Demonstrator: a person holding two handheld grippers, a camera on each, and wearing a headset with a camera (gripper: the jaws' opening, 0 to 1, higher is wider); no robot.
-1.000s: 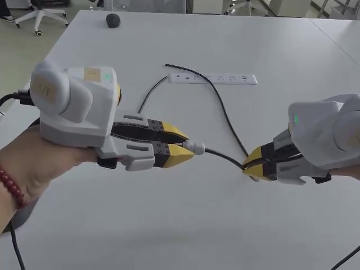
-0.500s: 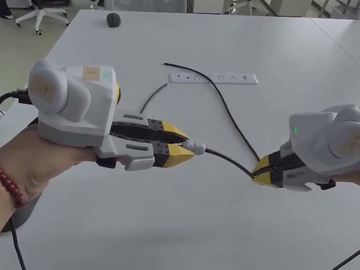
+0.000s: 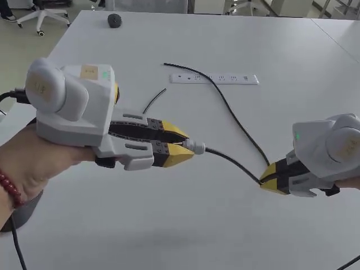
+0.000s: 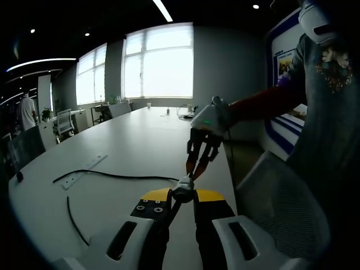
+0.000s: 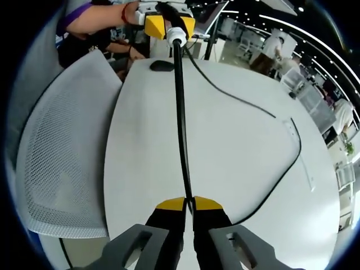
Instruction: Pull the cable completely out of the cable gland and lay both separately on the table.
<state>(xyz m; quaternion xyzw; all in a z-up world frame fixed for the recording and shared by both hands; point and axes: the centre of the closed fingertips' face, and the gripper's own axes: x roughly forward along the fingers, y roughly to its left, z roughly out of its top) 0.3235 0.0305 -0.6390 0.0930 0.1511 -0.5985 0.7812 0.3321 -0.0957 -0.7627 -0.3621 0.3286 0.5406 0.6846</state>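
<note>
While both grippers hang above it, the white table [image 3: 169, 225] spreads under the whole scene. In the right gripper view a grey mesh chair [image 5: 62, 146] stands at the table's edge.

Held in a hand with a red bead bracelet at the wrist, the left gripper [image 3: 188, 147] points toward the right one. Its yellow tips are closed on the gland, pinching it from both sides. The right gripper [image 3: 264, 183] sits lower and well apart from it, with its tips clamped on the cable.

The black cable [image 3: 230, 115] leaves the gland and hangs in a slight sag, clear of the table, down to the right gripper. From there it lies on the table in a long curve that crosses the white power strip [image 3: 214, 79]. A short black length also shows on the table beyond the left gripper's body.

The small white gland [image 3: 194, 147] juts from the left gripper's tips, off the table, with the cable threaded through it. The right gripper view looks straight up the cable to it.

A small dark lump [image 3: 114, 20] rests near the table's far edge.
</note>
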